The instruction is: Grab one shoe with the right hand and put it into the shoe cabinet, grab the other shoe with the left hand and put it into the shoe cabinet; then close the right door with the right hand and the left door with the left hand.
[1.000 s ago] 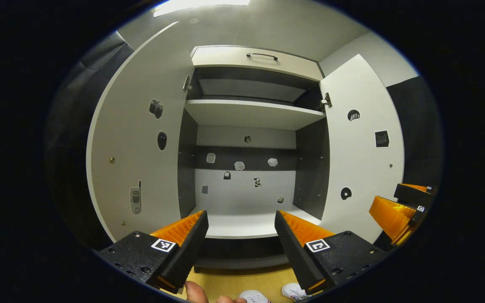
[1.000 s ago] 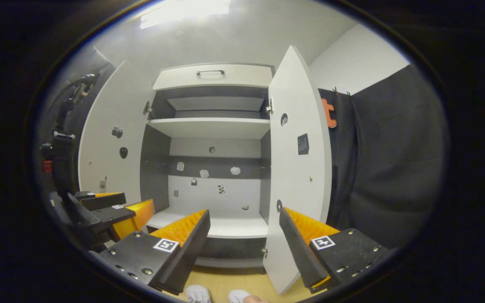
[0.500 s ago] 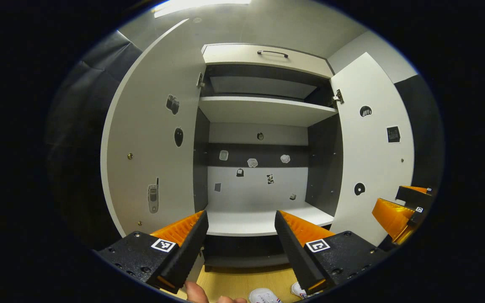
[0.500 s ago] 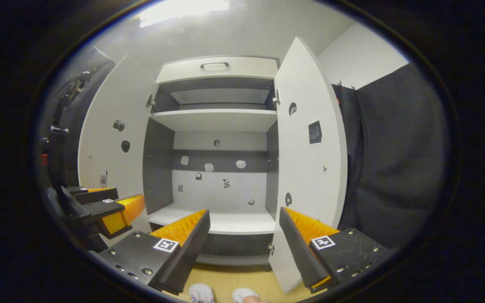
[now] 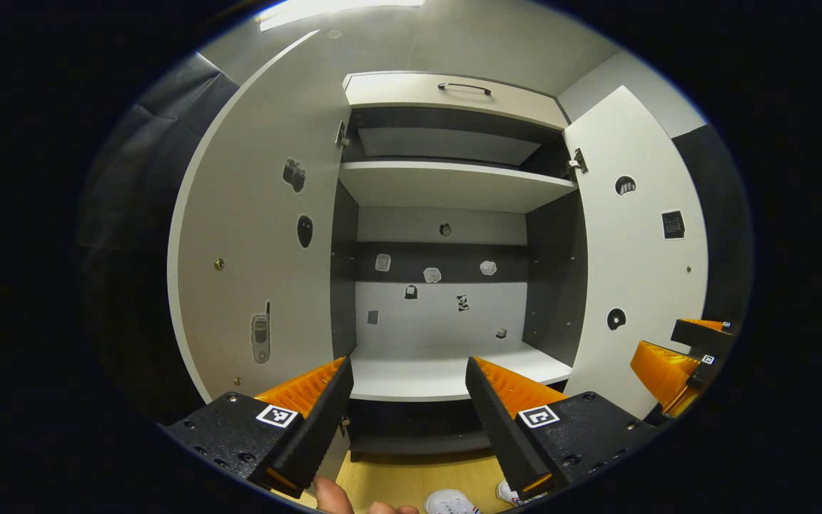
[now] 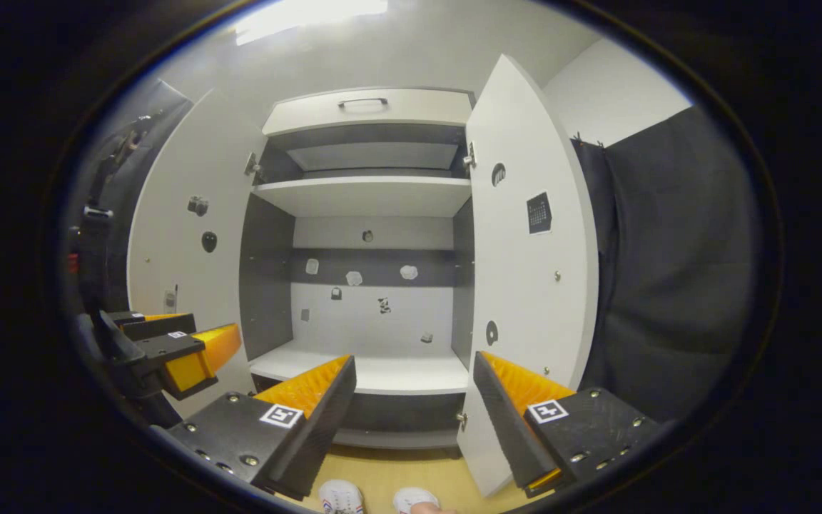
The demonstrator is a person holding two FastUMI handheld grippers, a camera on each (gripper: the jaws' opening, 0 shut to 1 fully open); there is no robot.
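**Both shoes on the floor, nothing grabbed yet**

So at this point the shoe cabinet stood wide open, left door and right door both swung out, and the bottom shelf had nothing on it. The two white shoes sat side by side on the wooden floor right at the lower edge of both views, just in front of the cabinet base.

The left hand-held gripper was spread wide and empty, aimed straight into the cabinet. Same for the right hand-held gripper: jaws apart, nothing between them.

My take on doing the first grab well: tip the right one down a lot, since it was pointing at the shelf rather than the shoes. Go for the shoe on that side, pinch across the collar or heel, and keep clear of the right door's lower corner, which hung close by.
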